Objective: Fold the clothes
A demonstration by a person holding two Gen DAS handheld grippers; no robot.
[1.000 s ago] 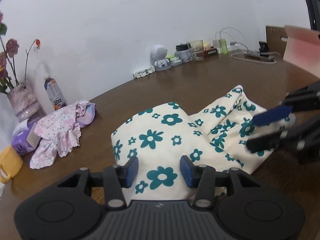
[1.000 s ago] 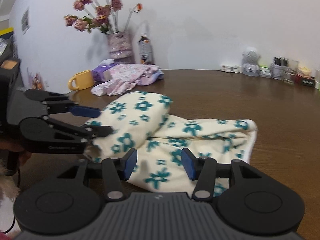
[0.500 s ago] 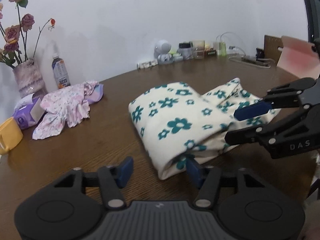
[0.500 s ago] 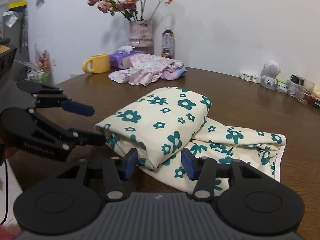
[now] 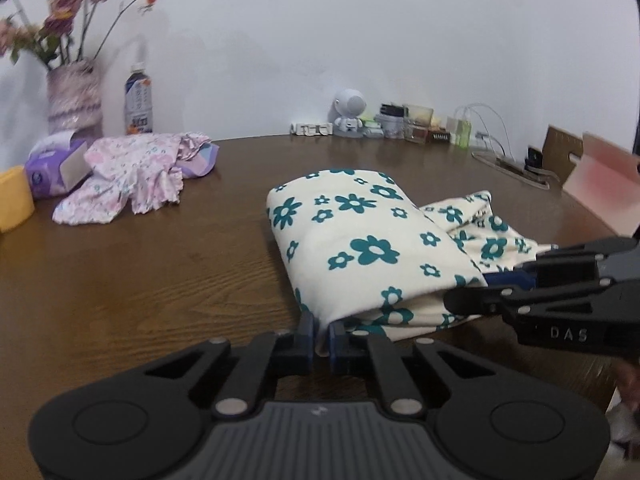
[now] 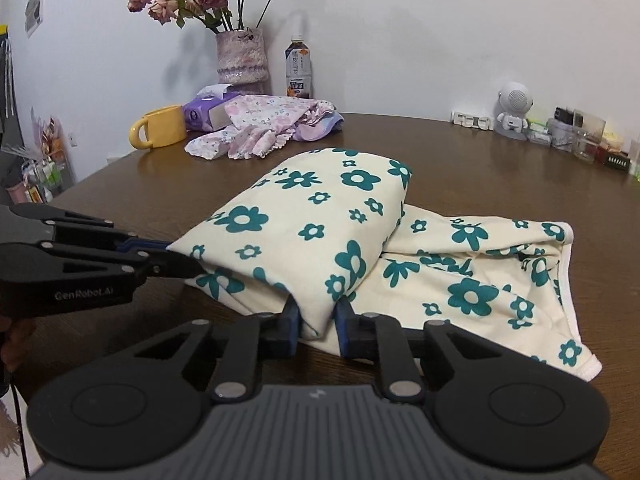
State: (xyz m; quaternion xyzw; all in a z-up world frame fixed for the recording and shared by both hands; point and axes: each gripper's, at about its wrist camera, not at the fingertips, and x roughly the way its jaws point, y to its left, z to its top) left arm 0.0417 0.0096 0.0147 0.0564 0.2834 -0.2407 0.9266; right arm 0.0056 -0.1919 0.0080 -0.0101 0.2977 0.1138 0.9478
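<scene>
Both hand-held grippers, left [image 5: 323,336] and right [image 6: 316,322], seemingly pinch the soft, plump flower-printed cloth [image 6: 320,216] on grained wood.

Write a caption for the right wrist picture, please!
Two grippers pinch the near edge of a folded flowery cloth on a brown table.

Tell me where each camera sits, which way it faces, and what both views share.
Left wrist: on the left tongs, low at the near table edge, facing the wall; own fingers pinch the floral cloth; right tongs enter from the right.
Right wrist: on the right tongs, same direction; own fingers grip the cloth; left tongs enter from the left.
Shared: cloth, vase, bottle.
</scene>
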